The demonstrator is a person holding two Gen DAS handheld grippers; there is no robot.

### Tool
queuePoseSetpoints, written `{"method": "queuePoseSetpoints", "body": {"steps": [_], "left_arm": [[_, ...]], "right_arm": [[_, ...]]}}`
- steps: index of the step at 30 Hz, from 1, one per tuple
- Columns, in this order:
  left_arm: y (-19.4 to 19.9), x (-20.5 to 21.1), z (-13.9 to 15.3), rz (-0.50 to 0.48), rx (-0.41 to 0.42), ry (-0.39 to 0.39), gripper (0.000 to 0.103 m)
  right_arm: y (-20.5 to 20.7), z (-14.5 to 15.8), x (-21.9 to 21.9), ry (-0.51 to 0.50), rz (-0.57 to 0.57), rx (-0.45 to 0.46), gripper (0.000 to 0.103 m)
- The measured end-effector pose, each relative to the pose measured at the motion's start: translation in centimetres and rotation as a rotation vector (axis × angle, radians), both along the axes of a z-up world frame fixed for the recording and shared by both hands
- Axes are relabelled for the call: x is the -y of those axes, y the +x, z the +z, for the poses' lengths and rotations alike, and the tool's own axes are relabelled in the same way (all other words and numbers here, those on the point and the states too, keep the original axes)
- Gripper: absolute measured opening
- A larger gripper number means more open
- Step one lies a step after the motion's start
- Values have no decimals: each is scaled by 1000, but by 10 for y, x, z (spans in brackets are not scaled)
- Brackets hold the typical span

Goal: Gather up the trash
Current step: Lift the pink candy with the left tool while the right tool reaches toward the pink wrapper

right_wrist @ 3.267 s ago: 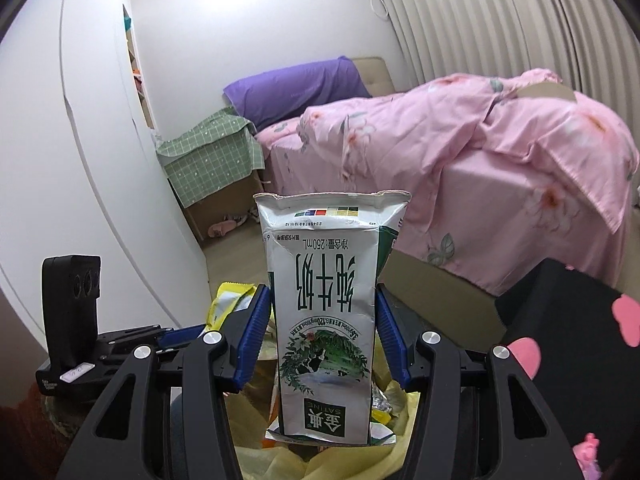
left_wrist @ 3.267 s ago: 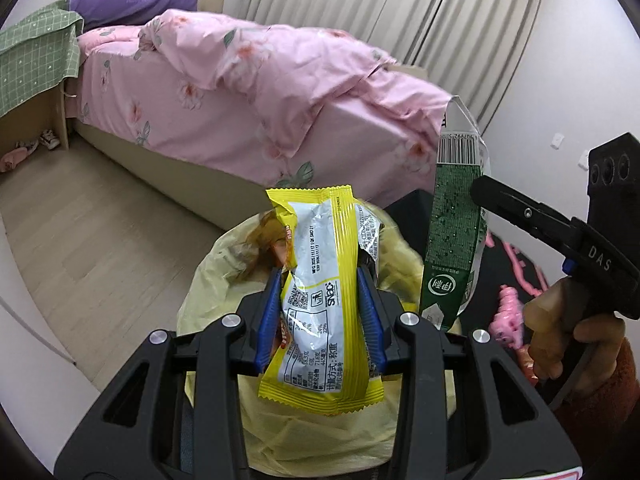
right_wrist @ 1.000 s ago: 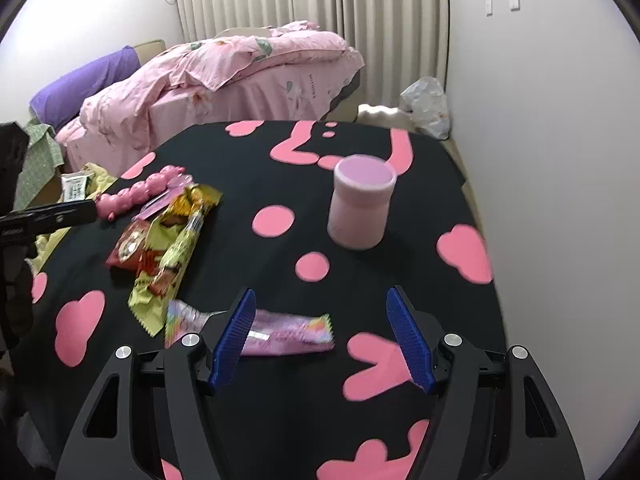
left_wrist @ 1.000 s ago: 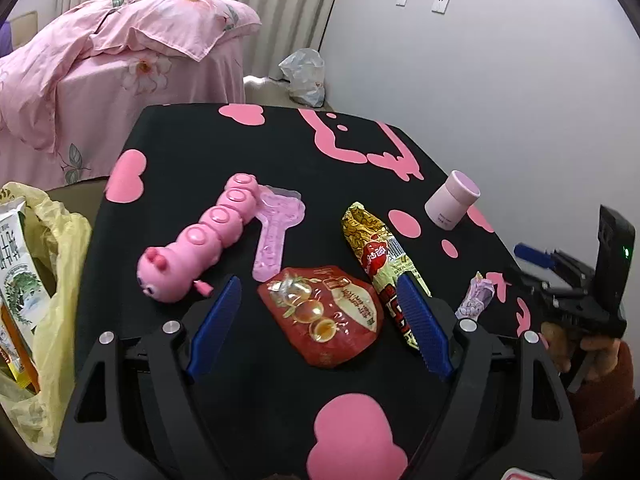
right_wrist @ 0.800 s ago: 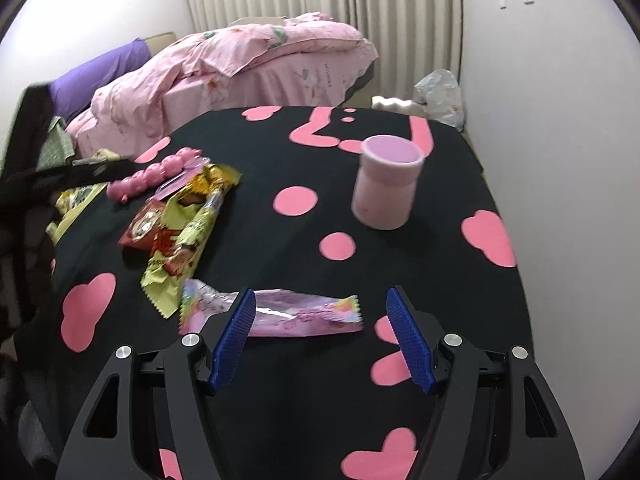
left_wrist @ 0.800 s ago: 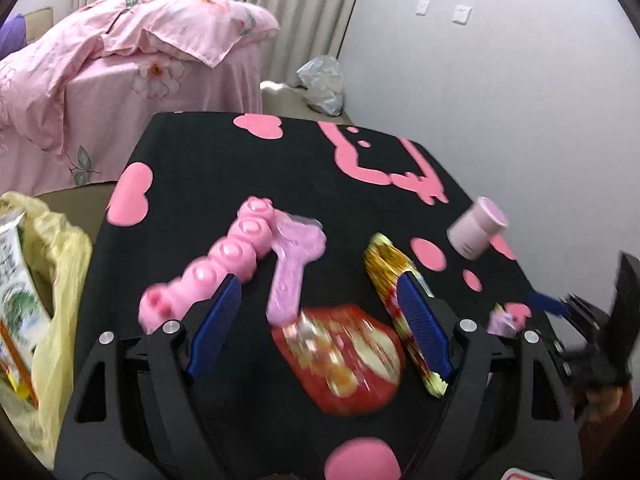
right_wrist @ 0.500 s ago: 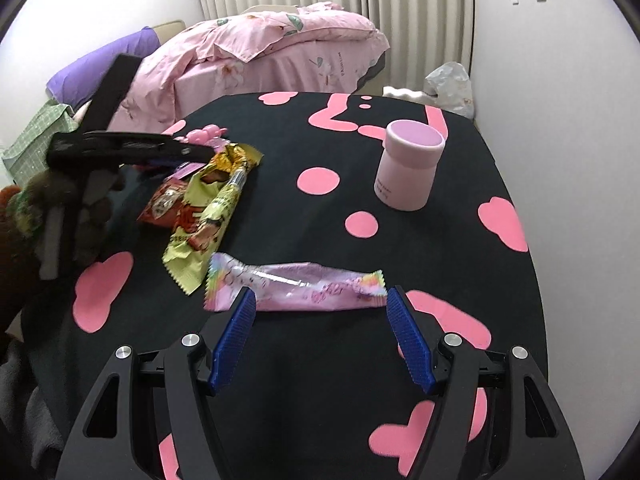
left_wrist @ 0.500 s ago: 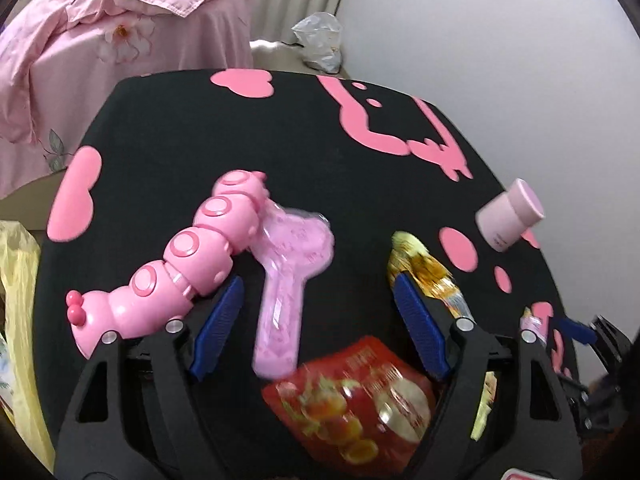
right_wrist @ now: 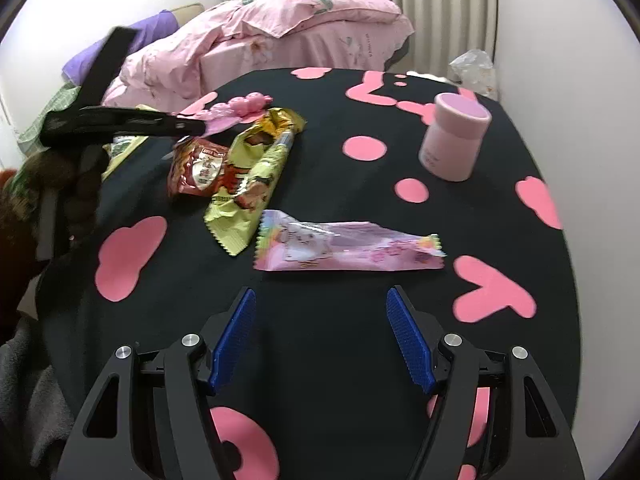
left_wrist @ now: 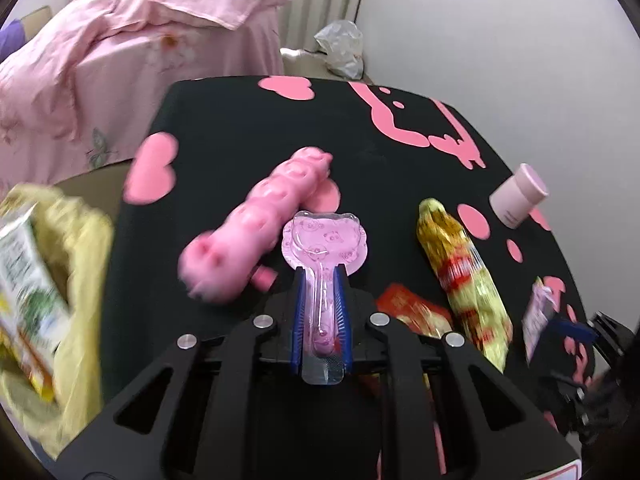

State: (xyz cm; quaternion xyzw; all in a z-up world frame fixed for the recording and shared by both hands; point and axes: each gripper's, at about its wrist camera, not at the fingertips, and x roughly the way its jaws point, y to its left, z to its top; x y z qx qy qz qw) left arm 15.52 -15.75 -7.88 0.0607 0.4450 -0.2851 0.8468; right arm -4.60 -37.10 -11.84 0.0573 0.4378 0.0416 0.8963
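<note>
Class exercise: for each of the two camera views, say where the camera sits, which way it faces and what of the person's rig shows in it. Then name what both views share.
Left wrist: sits on the left gripper, facing across the black pink-patterned tablecloth toward the curtains; its blue pads clamp a clear pink bear-headed plastic wrapper.
Right wrist: sits on the open right gripper, facing over a pink flat snack wrapper toward the bed; the left gripper enters at left.
Shared: yellow snack packet, red snack pouch, pink cylindrical jar.
</note>
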Motion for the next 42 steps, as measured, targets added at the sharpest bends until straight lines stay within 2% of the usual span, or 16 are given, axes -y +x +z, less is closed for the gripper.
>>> {"method": "queuePoseSetpoints", "body": {"steps": [4, 9, 11, 14, 16, 19, 23, 26, 27, 29, 32, 36, 39, 42], "left_arm": [[-23, -29, 3, 19, -36, -34, 14], [-39, -49, -7, 50, -98, -62, 16], [-40, -51, -10, 60, -97, -65, 22], [-39, -52, -11, 67, -96, -66, 28], [-40, -51, -11, 62, -92, -69, 32], [-40, -48, -11, 53, -90, -78, 33], [-43, -42, -8, 40, -72, -77, 34], [-47, -40, -2, 43, -35, -58, 38], [-48, -40, 0, 48, -21, -49, 38], [-49, -39, 4, 53, -2, -37, 39], [-51, -39, 6, 52, 6, -28, 39], [-53, -41, 9, 55, 18, -20, 39], [-52, -46, 10, 68, 16, -24, 39], [-49, -52, 8, 90, 4, -37, 39]], "right_arm": [[12, -6, 2, 20, -11, -19, 65], [41, -6, 17, 62, -23, -4, 65], [54, -3, 22, 9, -18, 15, 65], [67, -5, 24, -72, -27, -25, 65], [66, -5, 28, -59, -22, -43, 65], [55, -11, 33, 8, -33, -75, 65], [40, -13, 33, 14, -47, -75, 65], [40, -10, 27, -30, -50, -89, 65], [38, -2, 25, -55, -99, -37, 65], [41, 10, 14, -139, -122, 40, 65], [56, 17, -6, -253, -96, 96, 65], [73, 7, -17, -359, -70, 74, 63], [63, 5, -12, -347, -60, 43, 63], [46, -2, -3, -376, -84, 1, 63]]}}
